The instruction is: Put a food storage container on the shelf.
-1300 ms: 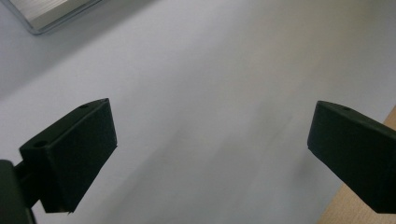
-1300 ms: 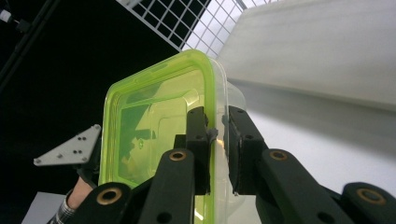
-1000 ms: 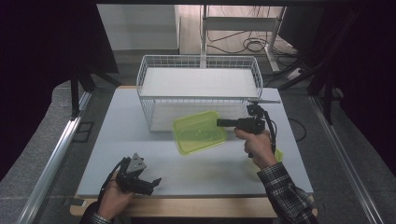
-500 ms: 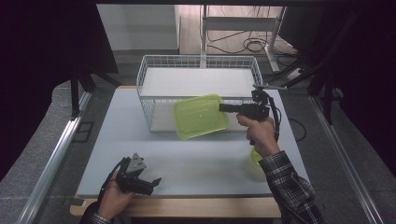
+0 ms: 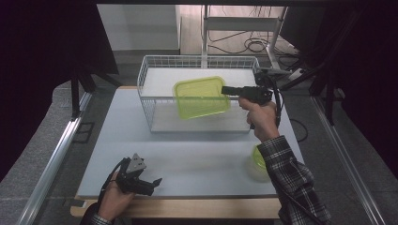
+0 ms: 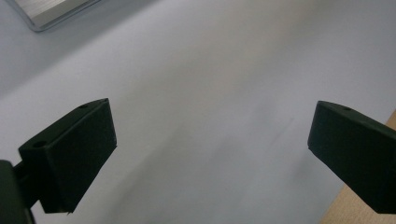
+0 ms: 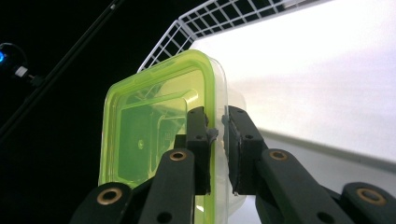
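Observation:
A clear container with a green lid point(image 5: 201, 97) hangs in the air above the white wire basket point(image 5: 149, 111). My right gripper point(image 5: 226, 90) is shut on its right rim. In the right gripper view the two pads point(image 7: 201, 135) pinch the lidded container's edge point(image 7: 149, 135), which stands on its side. My left gripper point(image 5: 155, 182) rests low at the table's front left, jaws open. In the left gripper view its fingers point(image 6: 74, 149) stand wide apart over bare table, nothing between them.
A second green-lidded round tub point(image 5: 258, 161) sits on the grey table top point(image 5: 197, 154) at the front right, partly behind the plaid sleeve. Cables and a metal stand lie beyond the table. A metal rail point(image 5: 56, 154) runs along the left side.
My right gripper has lifted the green-lidded container from the table in front of the basket up and back, over the basket's rim. The left gripper has stayed put.

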Available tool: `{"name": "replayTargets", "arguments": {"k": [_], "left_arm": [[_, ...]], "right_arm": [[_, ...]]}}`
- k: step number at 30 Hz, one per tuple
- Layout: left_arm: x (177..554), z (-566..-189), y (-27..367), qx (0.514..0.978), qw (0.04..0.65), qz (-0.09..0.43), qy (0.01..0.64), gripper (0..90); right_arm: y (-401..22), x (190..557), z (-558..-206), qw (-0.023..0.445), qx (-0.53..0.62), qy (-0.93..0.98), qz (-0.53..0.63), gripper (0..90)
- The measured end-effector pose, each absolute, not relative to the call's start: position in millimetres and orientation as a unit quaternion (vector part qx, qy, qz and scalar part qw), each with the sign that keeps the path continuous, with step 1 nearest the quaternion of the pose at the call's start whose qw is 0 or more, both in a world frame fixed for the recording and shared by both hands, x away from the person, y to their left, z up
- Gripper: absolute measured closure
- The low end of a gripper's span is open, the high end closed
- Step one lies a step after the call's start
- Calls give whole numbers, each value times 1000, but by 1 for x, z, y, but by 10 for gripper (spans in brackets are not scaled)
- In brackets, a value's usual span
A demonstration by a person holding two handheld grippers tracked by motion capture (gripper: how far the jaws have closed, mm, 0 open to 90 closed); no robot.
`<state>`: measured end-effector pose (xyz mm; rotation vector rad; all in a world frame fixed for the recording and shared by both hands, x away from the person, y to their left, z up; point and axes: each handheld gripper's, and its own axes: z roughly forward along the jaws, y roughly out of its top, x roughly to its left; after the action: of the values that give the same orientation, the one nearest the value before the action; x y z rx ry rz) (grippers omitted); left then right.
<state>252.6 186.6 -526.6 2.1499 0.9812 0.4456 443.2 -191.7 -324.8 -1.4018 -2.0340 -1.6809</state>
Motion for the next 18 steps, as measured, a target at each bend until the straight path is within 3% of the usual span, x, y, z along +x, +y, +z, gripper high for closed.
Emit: {"name": "replayTargets", "arguments": {"k": [18], "left_arm": [[253, -528, 186, 835, 356, 171, 383, 7]], "right_arm": [[-175, 477, -309, 26, -500, -656, -564, 796]]}}
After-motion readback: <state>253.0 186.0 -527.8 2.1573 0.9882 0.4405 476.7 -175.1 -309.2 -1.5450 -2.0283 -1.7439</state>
